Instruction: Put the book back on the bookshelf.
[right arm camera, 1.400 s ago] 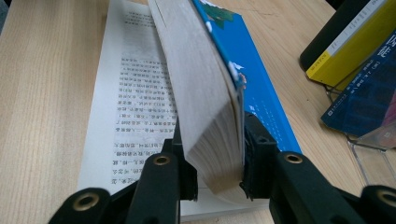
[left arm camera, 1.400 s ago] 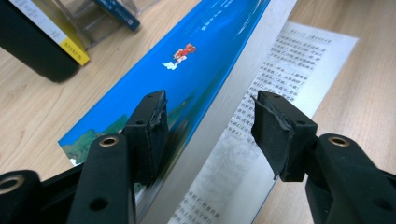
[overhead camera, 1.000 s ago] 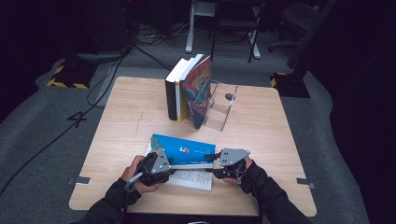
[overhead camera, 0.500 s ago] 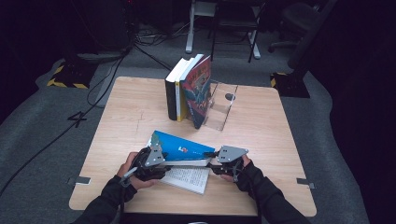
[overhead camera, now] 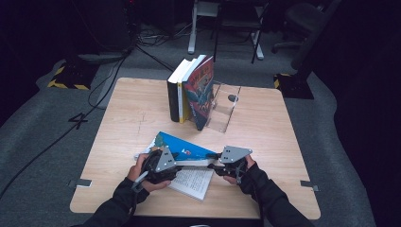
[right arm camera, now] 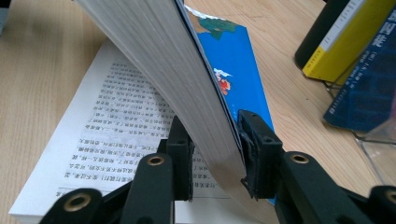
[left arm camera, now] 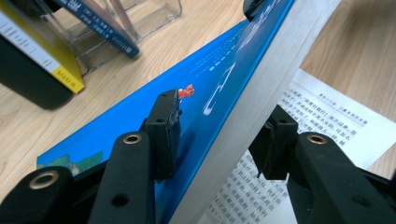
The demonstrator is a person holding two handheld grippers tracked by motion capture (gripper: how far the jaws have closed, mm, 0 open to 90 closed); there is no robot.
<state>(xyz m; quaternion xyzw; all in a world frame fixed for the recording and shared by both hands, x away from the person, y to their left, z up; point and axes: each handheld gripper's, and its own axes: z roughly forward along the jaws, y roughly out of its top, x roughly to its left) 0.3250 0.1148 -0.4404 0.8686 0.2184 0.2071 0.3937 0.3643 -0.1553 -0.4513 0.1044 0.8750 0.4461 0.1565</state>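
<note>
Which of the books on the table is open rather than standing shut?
The blue-covered book gripped by both grippers; the other three books stand shut against the clear bookend.

Wooden table (overhead camera: 132, 118) with upright books (overhead camera: 191, 90), clear bookend (overhead camera: 223, 111), open book (overhead camera: 189, 163).

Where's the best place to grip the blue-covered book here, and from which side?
Grip the blue-covered book by its raised page block near the fore-edge, coming from the person's side. The cover and pages stand tilted off the printed pages below, so jaws can straddle them, as the left gripper and right gripper do.
</note>
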